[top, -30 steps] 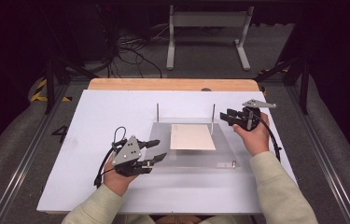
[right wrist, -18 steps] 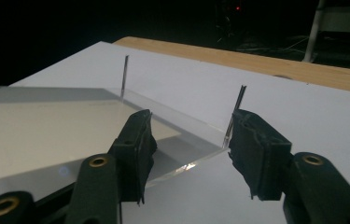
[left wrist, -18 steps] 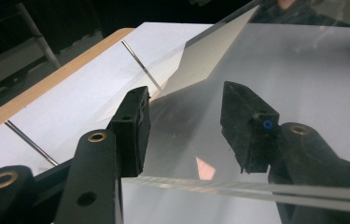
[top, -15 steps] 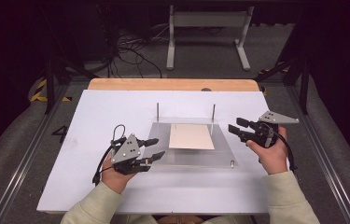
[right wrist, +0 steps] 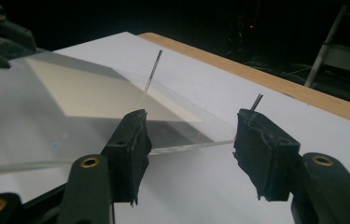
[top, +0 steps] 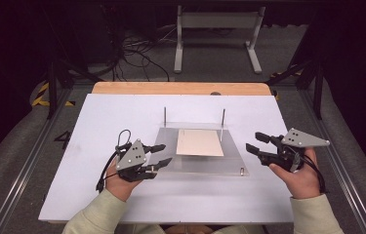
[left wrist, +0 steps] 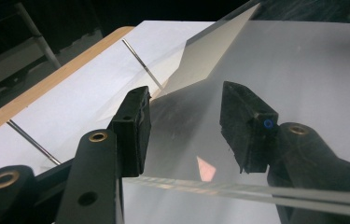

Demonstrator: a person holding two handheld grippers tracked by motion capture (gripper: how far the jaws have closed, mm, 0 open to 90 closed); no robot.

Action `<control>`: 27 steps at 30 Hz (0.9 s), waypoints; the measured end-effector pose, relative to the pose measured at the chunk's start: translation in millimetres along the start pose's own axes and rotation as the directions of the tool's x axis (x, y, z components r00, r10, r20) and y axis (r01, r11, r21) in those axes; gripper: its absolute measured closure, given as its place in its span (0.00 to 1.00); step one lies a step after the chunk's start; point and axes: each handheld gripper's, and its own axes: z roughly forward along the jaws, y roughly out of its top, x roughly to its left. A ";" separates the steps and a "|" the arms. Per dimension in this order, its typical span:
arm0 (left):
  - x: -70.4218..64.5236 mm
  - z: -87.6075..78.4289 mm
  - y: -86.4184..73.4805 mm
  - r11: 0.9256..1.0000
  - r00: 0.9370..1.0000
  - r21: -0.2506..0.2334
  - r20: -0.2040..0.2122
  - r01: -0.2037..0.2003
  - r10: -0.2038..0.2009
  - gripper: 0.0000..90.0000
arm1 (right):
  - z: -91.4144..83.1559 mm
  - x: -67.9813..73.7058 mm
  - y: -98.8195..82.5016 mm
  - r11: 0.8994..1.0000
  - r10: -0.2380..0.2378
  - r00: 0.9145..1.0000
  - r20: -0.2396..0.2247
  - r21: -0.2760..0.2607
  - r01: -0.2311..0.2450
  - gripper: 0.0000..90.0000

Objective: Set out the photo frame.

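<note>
A clear acrylic plate (top: 200, 165) lies on the white table (top: 122, 112) with a beige card (top: 200, 142) at its middle. Two thin upright metal pins (top: 165, 117) (top: 223, 118) stand at its back edge. My left gripper (top: 166, 154) sits at the plate's left edge, open. In the left gripper view (left wrist: 186, 121) the plate's edge (left wrist: 219, 186) crosses low between the jaws, and neither pad presses on it. My right gripper (top: 254, 143) hovers just right of the plate, open; its jaws have just been opening, and nothing is between them (right wrist: 189, 140). The plate's corner (right wrist: 219, 137) lies just ahead.
A small metal stud (top: 241, 170) sits at the plate's front right corner. A wooden strip (top: 180, 88) borders the table's far edge. Behind it are a white stand (top: 217, 39), cables and dark floor. Metal rails run along both sides of the table.
My right gripper has left the plate's back right corner by the pin, moving right and toward the person, with its jaws spread wider. The left gripper has stayed put.
</note>
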 end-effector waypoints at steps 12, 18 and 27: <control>0.5 0.0 -0.1 1.000 1.000 0.000 0.003 0.004 -0.004 0.58 | -12.7 15.4 -6.3 0.993 -0.104 0.994 -0.035 0.049 0.106 0.48; 0.8 0.3 -0.5 1.000 1.000 -0.002 0.010 0.018 -0.018 0.57 | -7.7 18.6 -8.9 0.990 -0.131 0.989 -0.064 0.053 0.134 0.43; 1.5 0.4 -1.3 1.000 0.999 -0.006 0.012 0.029 -0.029 0.56 | -4.6 21.7 -9.4 0.982 -0.172 0.982 -0.076 0.059 0.177 0.39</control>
